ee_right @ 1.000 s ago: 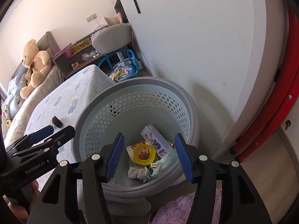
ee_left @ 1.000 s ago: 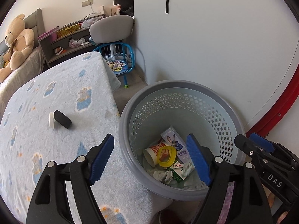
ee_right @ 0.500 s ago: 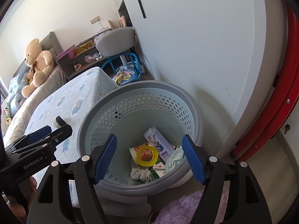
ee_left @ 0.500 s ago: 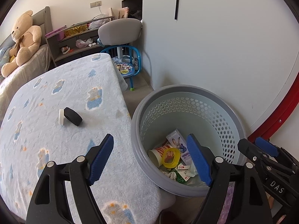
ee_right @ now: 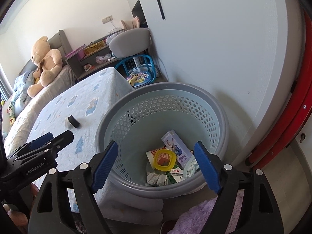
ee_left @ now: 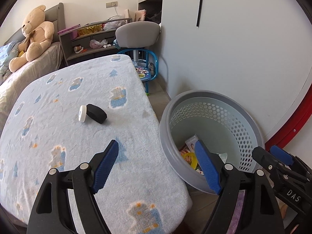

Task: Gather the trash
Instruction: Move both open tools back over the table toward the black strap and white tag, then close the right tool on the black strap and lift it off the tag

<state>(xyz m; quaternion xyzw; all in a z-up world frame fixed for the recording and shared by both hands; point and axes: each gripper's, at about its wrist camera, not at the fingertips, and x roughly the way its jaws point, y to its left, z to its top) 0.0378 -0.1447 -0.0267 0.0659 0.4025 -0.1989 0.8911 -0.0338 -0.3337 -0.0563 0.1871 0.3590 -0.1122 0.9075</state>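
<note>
Right wrist view, grey basket (ee_right: 218,105) holding carton (ee_right: 175,148), yellow lid (ee_right: 164,159), crumpled paper (ee_right: 157,179), right claw (ee_right: 156,163) opening, empty.

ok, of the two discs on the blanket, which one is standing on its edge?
The white disc. It stands on its rim, leaning against the black disc, which lies flatter on the blanket beside it.
</note>
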